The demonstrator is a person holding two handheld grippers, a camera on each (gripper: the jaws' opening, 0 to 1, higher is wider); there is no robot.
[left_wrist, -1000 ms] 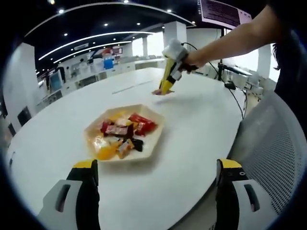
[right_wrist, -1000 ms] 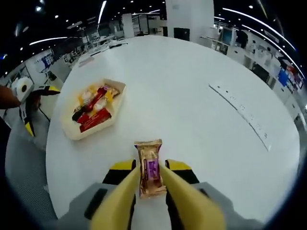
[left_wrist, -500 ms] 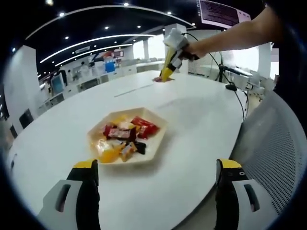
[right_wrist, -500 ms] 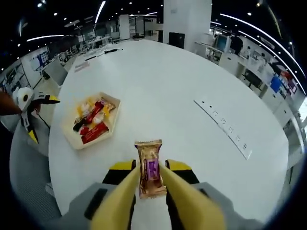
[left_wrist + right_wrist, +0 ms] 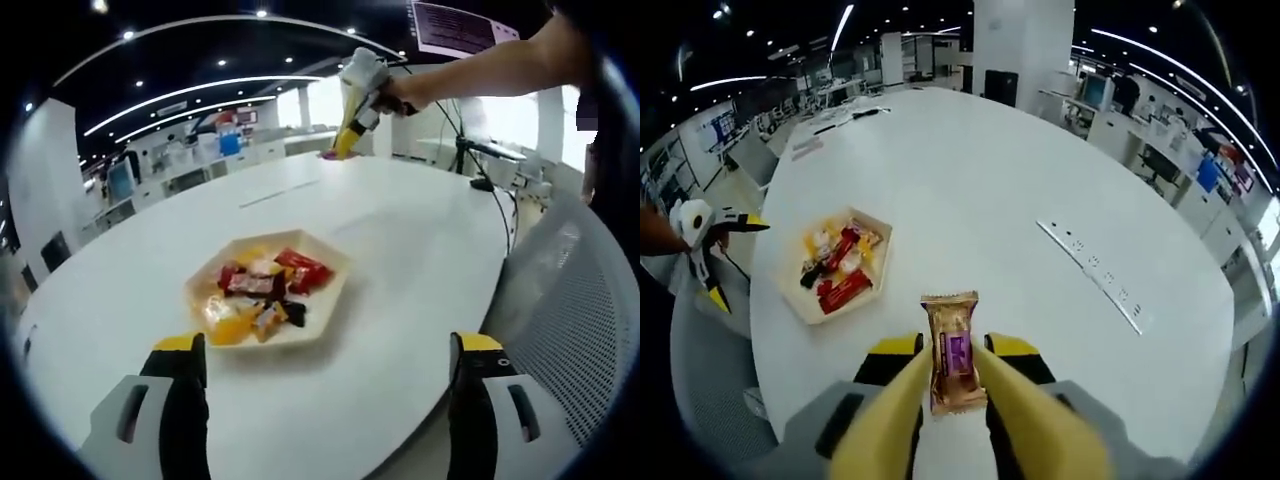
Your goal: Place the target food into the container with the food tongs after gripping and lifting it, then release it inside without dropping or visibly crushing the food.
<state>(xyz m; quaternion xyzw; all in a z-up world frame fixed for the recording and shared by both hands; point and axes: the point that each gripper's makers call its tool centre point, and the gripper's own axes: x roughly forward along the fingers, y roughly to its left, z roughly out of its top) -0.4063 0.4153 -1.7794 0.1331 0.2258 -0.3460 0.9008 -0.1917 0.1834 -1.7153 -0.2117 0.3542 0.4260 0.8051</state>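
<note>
Above the white surface (image 5: 970,190) we hold the right gripper (image 5: 958,375) raised, its yellow jaws closed on a brown snack bar (image 5: 954,350) with a purple label, upright between them. Down to the left sits the tan hexagonal tray (image 5: 876,248) of wrapped sweets, well apart from the bar. In the left gripper view our left gripper (image 5: 325,350) stands wide with nothing between its jaws, near the tray (image 5: 335,282), while the right gripper (image 5: 348,140) hangs high beyond it.

Snack bar (image 5: 953,352) lower end hidden between tongs (image 5: 953,375).
</note>
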